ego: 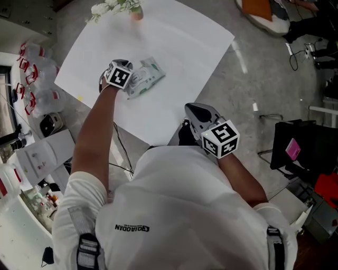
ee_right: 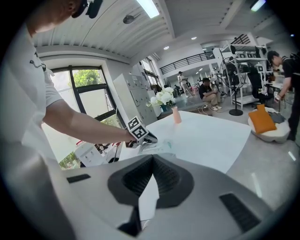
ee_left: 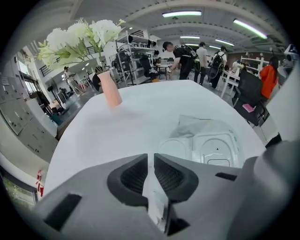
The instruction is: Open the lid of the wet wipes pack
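Observation:
The wet wipes pack (ego: 143, 78) lies on the white table (ego: 174, 47), left of centre. In the left gripper view the pack (ee_left: 206, 143) sits just right of the jaws. Its white plastic lid (ee_left: 218, 149) shows as two rounded panels side by side, so the flap looks folded open. My left gripper (ego: 131, 79) rests at the pack's left end, jaws shut with nothing between them (ee_left: 151, 157). My right gripper (ego: 196, 112) hangs shut and empty off the table's near edge, close to my body; its own view (ee_right: 151, 161) looks across at the pack (ee_right: 161, 145).
A pink vase of white flowers (ego: 119, 8) stands at the table's far corner. Shelves with bottles and boxes (ego: 31, 95) run along the left. A black chair with a pink item (ego: 293, 150) stands at the right. Several people (ee_left: 187, 56) stand beyond the table.

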Available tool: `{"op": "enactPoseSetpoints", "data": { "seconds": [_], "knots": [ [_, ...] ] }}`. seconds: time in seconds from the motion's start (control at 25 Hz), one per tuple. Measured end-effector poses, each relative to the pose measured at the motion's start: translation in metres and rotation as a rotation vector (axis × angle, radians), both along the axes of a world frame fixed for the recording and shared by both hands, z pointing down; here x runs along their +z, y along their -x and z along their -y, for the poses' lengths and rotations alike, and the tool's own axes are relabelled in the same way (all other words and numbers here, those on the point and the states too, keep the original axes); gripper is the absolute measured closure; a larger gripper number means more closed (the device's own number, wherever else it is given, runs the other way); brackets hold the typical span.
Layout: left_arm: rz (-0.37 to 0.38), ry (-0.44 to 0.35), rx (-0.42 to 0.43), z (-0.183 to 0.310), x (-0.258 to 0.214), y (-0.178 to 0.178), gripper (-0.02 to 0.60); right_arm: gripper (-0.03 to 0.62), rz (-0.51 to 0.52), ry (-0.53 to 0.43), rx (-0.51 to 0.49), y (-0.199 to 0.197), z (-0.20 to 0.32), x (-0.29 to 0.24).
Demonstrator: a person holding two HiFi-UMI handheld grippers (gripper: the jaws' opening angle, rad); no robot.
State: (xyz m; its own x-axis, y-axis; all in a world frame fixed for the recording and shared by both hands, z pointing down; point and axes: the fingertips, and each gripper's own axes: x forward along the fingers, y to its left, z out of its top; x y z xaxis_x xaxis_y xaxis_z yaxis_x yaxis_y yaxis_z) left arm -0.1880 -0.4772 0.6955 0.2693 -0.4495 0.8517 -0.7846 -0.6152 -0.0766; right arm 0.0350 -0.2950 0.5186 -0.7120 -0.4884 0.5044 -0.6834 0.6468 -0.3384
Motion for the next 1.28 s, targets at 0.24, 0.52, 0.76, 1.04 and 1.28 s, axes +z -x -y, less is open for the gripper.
{"op": "enactPoseSetpoints", "data": {
  "seconds": [0.24,0.52,0.76,1.04,1.28],
  "knots": [
    [0.000,0.001,-0.016,0.000,0.002,-0.001,0.557,0.588,-0.006,-0.008,0.013,-0.002,-0.005,-0.003],
    [-0.039,-0.040,-0.078,0.005,-0.025,0.007,0.512,0.588,-0.007,-0.035,0.037,-0.007,-0.014,-0.011],
    [-0.062,-0.155,-0.079,-0.005,-0.082,0.011,0.511,0.588,0.002,-0.079,0.036,-0.002,-0.021,-0.028],
    [-0.250,-0.259,-0.180,-0.064,-0.150,0.016,0.512,0.588,0.025,-0.141,0.000,0.026,-0.027,-0.045],
    [-0.373,-0.330,-0.220,-0.137,-0.191,0.021,0.526,0.588,0.040,-0.174,-0.041,0.052,-0.040,-0.059]
  ]
}}
